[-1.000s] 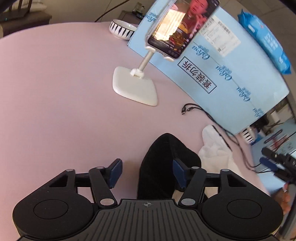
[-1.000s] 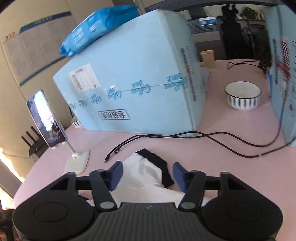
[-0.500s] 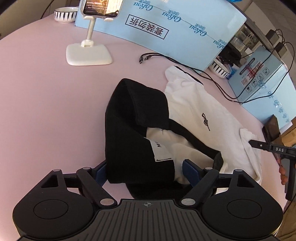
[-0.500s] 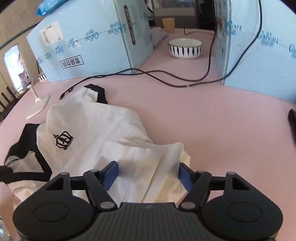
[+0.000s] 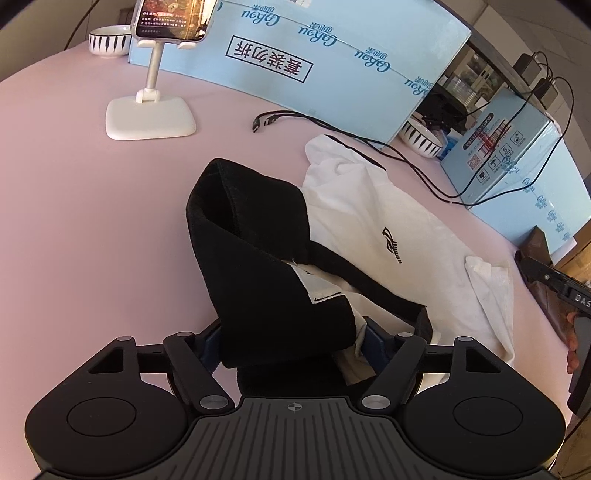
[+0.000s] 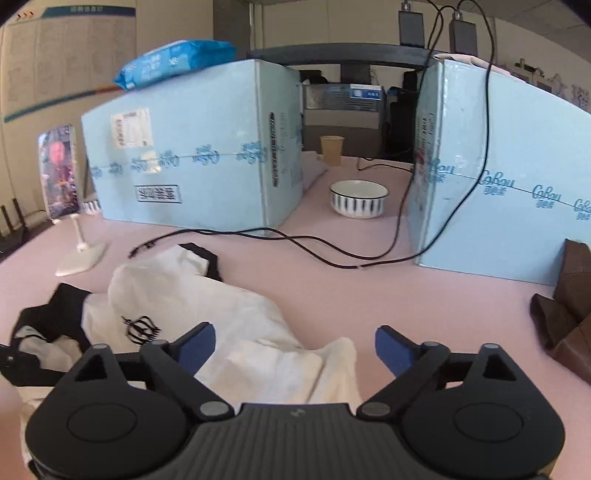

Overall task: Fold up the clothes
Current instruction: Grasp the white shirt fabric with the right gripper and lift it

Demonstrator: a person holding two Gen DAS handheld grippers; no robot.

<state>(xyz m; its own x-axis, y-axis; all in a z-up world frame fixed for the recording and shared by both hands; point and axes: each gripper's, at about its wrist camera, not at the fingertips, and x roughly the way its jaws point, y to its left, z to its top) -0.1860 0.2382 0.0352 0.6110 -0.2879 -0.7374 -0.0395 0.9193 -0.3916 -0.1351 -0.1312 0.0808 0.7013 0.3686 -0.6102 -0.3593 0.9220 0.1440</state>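
On the pink table (image 5: pixel 74 206), seen from the left wrist, a striped bowl (image 5: pixel 109 40) sits at eleven o'clock with a phone (image 5: pixel 171 16) on a white stand (image 5: pixel 149 118) just right of it, both in front of a long blue box (image 5: pixel 332 77). A black cable (image 5: pixel 332 129) runs from twelve o'clock off toward three, passing over the far tip of the garment. The garment (image 5: pixel 369 221), white with a black collar and a small black emblem, lies from the centre out to four o'clock; its black part (image 5: pixel 251 258) stands up in a fold at the centre and drops down between the fingers of the left gripper (image 5: pixel 291 339). The blue pads are spread wide on either side of that black fold, and it is not clear that they press it. A second bowl (image 5: pixel 421 138) sits at two o'clock beside another blue box (image 5: pixel 517 155), and the other gripper shows at the three o'clock edge. From the right wrist, the phone (image 6: pixel 59 173) stands at nine o'clock, the blue box (image 6: pixel 192 155) with a blue packet (image 6: pixel 173 62) on top at eleven, a paper cup (image 6: pixel 331 149) and a bowl (image 6: pixel 358 197) at twelve, a second box (image 6: pixel 498 184) at two, and a brown item (image 6: pixel 569 295) at three. The garment (image 6: pixel 192 295) lies from nine o'clock to the centre, its near white corner between the wide-spread fingers of the right gripper (image 6: pixel 295 347), neither pad touching it.
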